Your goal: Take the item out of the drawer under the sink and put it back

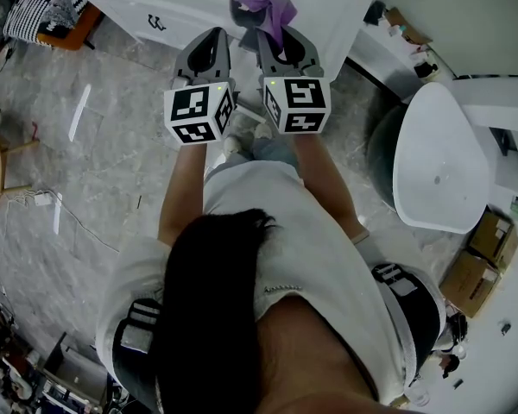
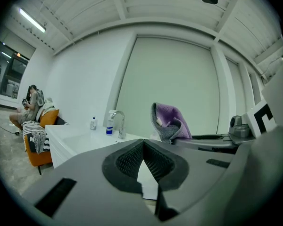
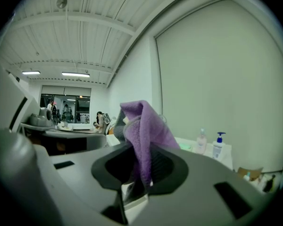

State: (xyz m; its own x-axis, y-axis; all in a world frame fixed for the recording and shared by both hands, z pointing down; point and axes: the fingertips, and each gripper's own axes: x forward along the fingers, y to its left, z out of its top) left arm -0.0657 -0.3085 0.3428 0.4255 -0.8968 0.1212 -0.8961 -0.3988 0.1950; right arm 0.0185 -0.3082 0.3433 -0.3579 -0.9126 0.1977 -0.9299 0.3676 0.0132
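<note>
A purple and grey cloth [image 1: 263, 9] hangs from my right gripper [image 1: 273, 38], held up in front of the white sink cabinet [image 1: 328, 3]. In the right gripper view the cloth [image 3: 144, 128] is pinched between the dark pads, and the right gripper [image 3: 141, 161] is shut on it. My left gripper [image 1: 209, 40] is close beside it on the left. The left gripper [image 2: 143, 146] has its pads meeting at the tip with nothing between them. From the left gripper view the cloth [image 2: 172, 121] shows to the right. No open drawer is in view.
A faucet [image 2: 117, 123] and small bottles [image 2: 93, 123] stand on the sink top. Soap bottles [image 3: 219, 145] show at the right. A white rounded fixture [image 1: 440, 158] and cardboard boxes [image 1: 483, 257] are on my right. An orange seat [image 1: 65, 24] with a striped cloth stands at far left.
</note>
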